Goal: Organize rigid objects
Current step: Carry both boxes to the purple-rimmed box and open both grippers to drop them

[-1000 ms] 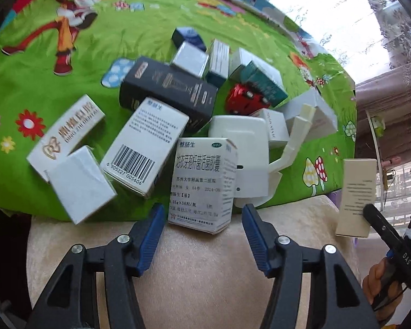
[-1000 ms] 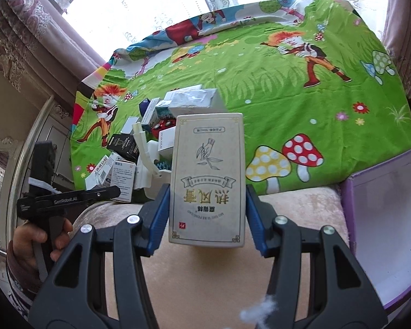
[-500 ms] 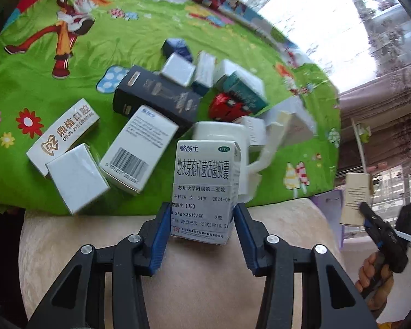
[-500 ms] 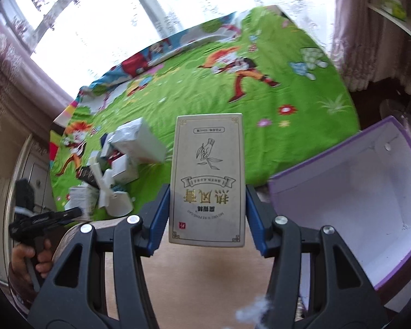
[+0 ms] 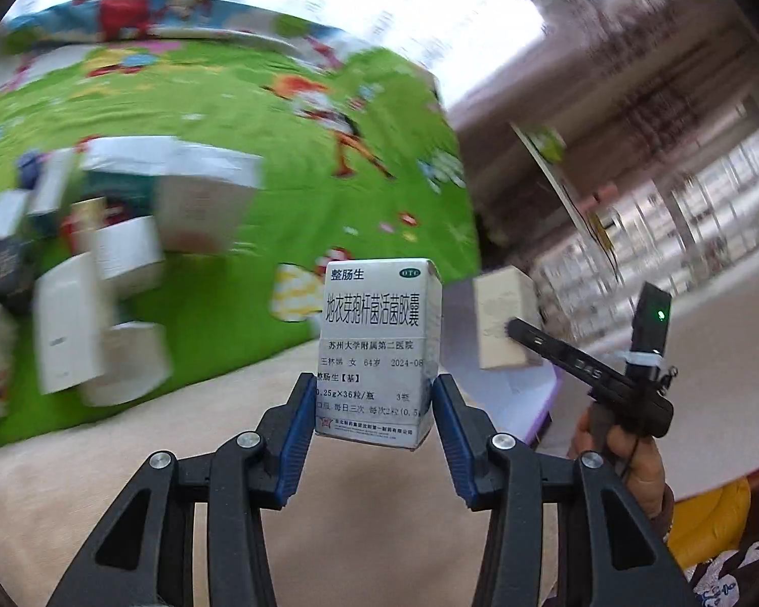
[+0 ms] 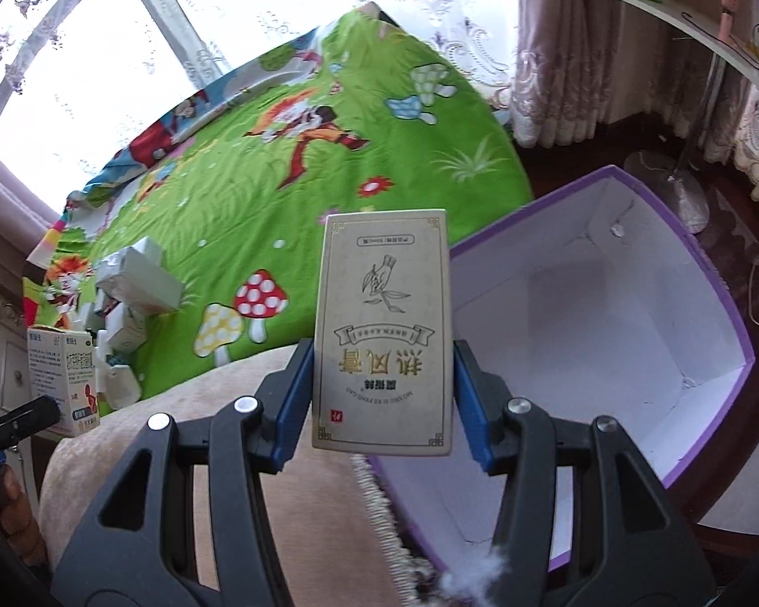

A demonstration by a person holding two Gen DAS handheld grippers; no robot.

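Observation:
My left gripper (image 5: 374,415) is shut on a white medicine box (image 5: 377,349) with blue Chinese print, lifted clear of the bed. The same medicine box (image 6: 60,379) shows at the left edge of the right wrist view. My right gripper (image 6: 382,394) is shut on a tall cream box (image 6: 384,329) with gold lettering, held at the left rim of an open purple storage box (image 6: 723,278) with a white inside. The cream box (image 5: 506,323) appears to the right in the left wrist view, with a hand (image 5: 627,455) under the right gripper's body.
Several small boxes (image 5: 116,263) lie in a blurred pile on the green cartoon bedspread (image 5: 303,162). The pile (image 6: 131,293) sits at the bed's left side in the right wrist view. A beige cushion (image 6: 217,455) is below both grippers. Curtains and a shelf stand behind.
The left gripper closed on the medicine box, lifted it off the pile and swung right. The right gripper carried the cream box right, from over the bed to the purple box's rim.

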